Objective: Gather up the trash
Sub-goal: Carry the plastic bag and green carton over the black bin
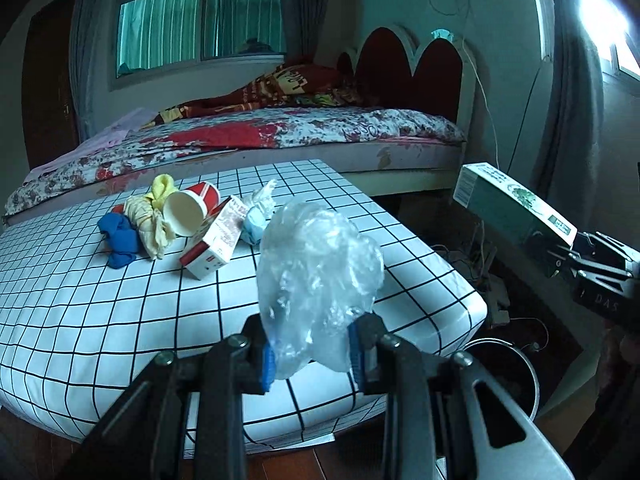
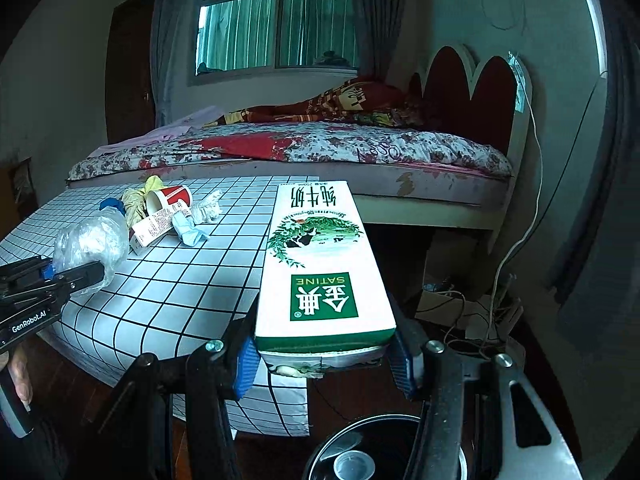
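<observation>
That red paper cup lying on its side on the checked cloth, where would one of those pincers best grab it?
Grip the red paper cup across its open rim, coming from the near side, one finger inside the mouth and one outside. It lies tipped with the mouth facing the grippers, and the thin wall suits a pinch. The small carton and rags crowd its sides.

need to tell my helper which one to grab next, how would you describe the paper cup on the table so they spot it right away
Find the table with the black-grid white cloth in front of the bed. Trash is piled at its far side; the cup lies on its side there, between the yellowish rags and a small red-and-white box. It is the only round thing, red-and-white striped outside, with its open white mouth facing the cameras.
</observation>
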